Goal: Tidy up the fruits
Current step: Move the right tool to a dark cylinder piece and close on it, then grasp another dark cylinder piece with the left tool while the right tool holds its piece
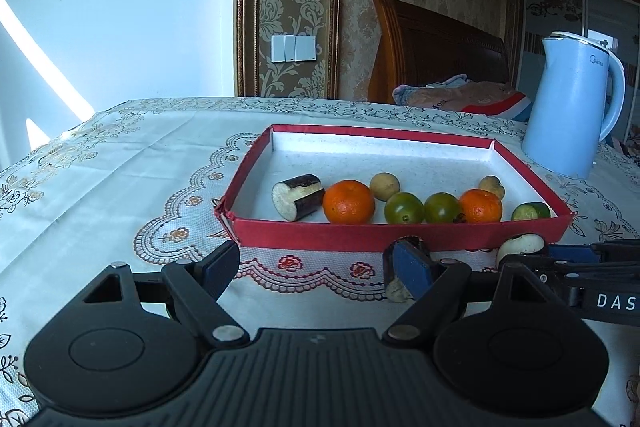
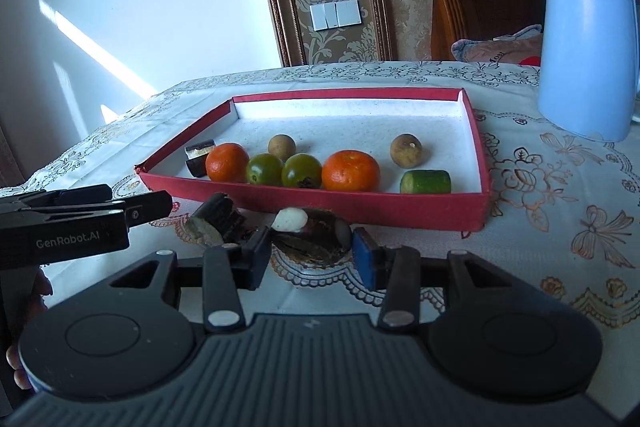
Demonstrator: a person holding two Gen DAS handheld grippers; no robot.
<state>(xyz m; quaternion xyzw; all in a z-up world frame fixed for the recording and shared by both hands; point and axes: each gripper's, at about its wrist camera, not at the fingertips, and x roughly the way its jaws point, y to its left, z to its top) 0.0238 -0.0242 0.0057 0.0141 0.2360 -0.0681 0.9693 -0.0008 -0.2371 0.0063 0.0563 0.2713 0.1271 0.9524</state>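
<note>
Nearest the right wrist camera, the right gripper [image 2: 312, 255] stands narrowed around a dark-skinned eggplant end [image 2: 310, 233] lying on the tablecloth [image 2: 560, 227]; whether the pads touch it is unclear. At nine o'clock, the left gripper [image 2: 160, 205] hovers by a cut eggplant piece [image 2: 216, 221]. In its own view the left gripper [image 1: 320, 263] stands wide, holding nothing. At twelve o'clock, the red tray [image 2: 400, 213] holds two oranges, two green tomatoes, two longans, a cucumber chunk and an eggplant piece. A blue kettle [image 2: 584, 39] stands at two o'clock.
</note>
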